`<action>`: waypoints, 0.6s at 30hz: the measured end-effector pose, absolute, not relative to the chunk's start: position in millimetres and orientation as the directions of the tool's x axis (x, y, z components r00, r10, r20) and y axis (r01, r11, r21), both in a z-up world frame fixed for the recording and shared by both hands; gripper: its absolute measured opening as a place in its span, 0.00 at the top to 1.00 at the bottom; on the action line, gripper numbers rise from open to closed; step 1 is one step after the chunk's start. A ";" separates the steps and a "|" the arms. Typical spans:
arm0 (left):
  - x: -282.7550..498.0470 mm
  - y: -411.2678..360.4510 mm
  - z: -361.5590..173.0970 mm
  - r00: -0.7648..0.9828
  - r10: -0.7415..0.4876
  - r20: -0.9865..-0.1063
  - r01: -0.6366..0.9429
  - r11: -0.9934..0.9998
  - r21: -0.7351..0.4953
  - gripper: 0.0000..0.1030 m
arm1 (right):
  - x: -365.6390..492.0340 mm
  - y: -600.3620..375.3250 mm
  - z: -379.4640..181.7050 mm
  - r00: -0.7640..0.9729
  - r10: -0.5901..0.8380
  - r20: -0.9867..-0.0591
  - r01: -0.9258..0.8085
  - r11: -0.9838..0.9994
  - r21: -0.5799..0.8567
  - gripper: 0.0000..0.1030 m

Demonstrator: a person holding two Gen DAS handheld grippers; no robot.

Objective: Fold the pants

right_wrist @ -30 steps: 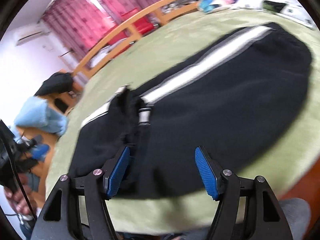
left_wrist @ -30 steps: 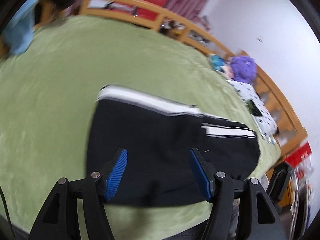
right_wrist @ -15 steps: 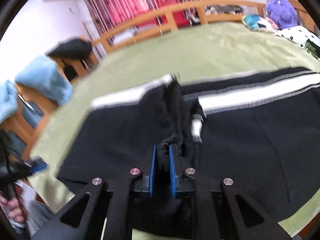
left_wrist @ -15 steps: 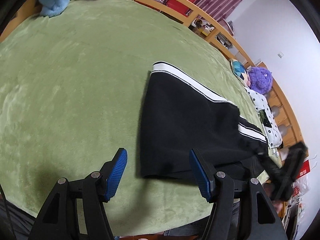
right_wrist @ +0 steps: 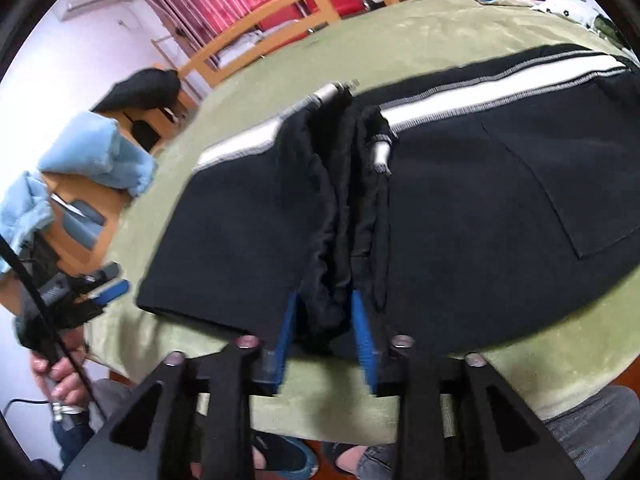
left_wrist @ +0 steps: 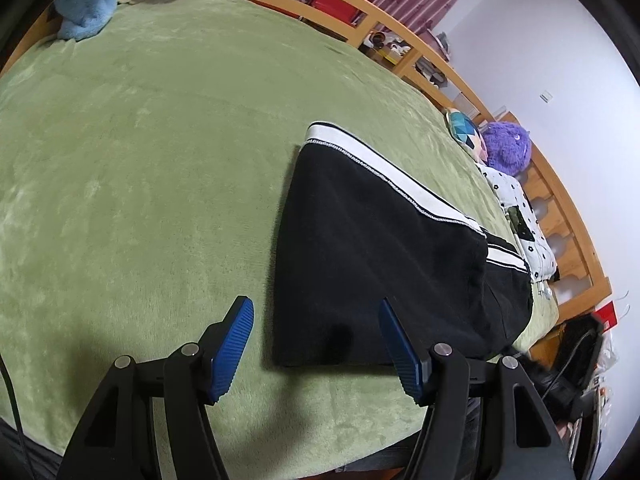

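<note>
One pair of black pants (left_wrist: 384, 264) with a white side stripe is lying folded on the green blanket (left_wrist: 152, 168). Only the right wrist view is showing the bunched fold, where the right gripper (right_wrist: 325, 320) is pinching black cloth between part-closed pads. Beside the pants' edge, the left gripper (left_wrist: 316, 336) is hanging wide open, holding nothing.
</note>
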State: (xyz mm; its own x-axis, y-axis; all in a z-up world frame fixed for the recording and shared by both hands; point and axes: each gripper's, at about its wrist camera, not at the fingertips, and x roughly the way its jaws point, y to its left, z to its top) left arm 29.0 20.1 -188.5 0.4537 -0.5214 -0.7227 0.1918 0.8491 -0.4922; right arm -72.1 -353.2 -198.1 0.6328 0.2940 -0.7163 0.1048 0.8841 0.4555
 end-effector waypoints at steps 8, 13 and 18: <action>42.0 19.0 -190.0 0.482 -0.503 -0.717 0.180 0.858 -0.481 0.37 | -21.1 -375.6 -163.4 0.725 0.233 -0.648 0.081 0.906 0.416 0.25; 47.3 20.9 -195.9 0.478 -0.488 -0.730 0.171 0.867 -0.467 0.37 | 41.8 -387.0 -205.4 0.626 0.307 -0.717 0.137 0.862 0.489 0.25; 51.5 22.5 -202.7 0.463 -0.483 -0.743 0.163 0.870 -0.465 0.37 | 72.5 -378.4 -220.3 0.580 0.311 -0.753 0.133 0.875 0.465 0.42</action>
State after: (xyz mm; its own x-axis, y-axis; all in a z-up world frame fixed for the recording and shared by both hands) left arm 51.5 22.5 -202.7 0.4634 -0.4833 -0.7427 0.1628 0.8703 -0.4648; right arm 72.5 -378.4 -220.3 0.5803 0.3113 -0.7526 0.1334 0.8753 0.4649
